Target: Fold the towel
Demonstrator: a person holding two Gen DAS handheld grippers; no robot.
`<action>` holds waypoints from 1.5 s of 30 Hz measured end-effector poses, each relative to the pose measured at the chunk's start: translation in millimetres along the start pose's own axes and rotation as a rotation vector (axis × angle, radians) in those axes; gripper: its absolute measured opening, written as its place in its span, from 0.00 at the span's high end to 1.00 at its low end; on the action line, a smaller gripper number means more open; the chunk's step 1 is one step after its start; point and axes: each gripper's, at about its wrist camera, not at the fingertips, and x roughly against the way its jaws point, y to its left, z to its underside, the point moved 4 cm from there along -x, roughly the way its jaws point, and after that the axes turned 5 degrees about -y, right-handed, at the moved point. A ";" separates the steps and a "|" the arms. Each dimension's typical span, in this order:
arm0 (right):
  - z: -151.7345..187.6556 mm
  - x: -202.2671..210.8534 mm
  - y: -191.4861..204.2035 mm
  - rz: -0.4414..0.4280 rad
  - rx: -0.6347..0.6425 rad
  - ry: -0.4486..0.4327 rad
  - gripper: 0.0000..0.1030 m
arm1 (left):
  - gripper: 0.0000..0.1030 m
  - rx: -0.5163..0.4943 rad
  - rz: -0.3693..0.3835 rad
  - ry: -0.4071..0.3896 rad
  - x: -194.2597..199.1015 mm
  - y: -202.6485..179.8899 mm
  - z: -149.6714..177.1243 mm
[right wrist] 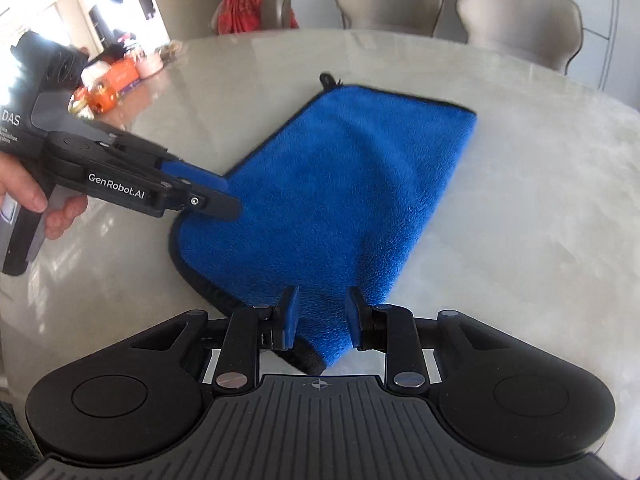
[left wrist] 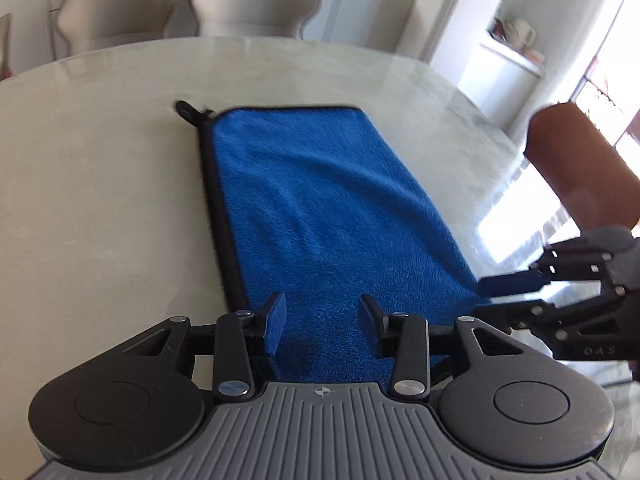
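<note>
Left gripper point(left wrist: 322, 326): my fingers stand apart, the blue pads point(left wrist: 276, 324) on either side of the towel's near edge, with cloth showing in the gap between them; nothing is pinched. In the right wrist view this same gripper point(right wrist: 224, 196) reaches over the towel's left edge, held by my left hand point(right wrist: 40, 204).

Right gripper point(right wrist: 322, 320): fingers likewise parted, straddling the towel's near corner, which runs to a dark point just below the pads. In the left wrist view this gripper point(left wrist: 496, 296) sits at the towel's near right corner, jaws spread one above the other; whether they touch the cloth I cannot tell. My forearm point(left wrist: 576, 164) rises behind it.

Towel point(left wrist: 320, 208): blue, plush, black-edged, lying flat on the table point(left wrist: 100, 200) as a long strip running away from both grippers. Surface lightly rippled.

Loop point(left wrist: 186, 109): black hanging loop at the towel's far left corner, resting on the table.

Table: pale, glossy, rounded; it bears the towel near its middle.

Chairs point(left wrist: 256, 0): two beige padded backs beyond the table's far edge, past the towel's far end.

Clutter point(right wrist: 116, 80): orange and pale items, blurred, on the table well left of the towel.
</note>
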 end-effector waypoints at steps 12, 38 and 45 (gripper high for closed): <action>37.1 15.9 -8.7 0.056 -0.323 -0.006 0.74 | 0.51 0.191 -0.063 0.080 14.3 17.6 37.6; -16.7 14.3 -39.8 -0.177 -0.633 -0.207 0.93 | 0.50 -0.408 0.079 -0.070 23.7 -53.0 27.9; -21.0 12.9 -49.8 -0.198 -0.690 -0.214 0.93 | 0.50 -0.595 0.015 -0.035 3.6 -58.1 38.9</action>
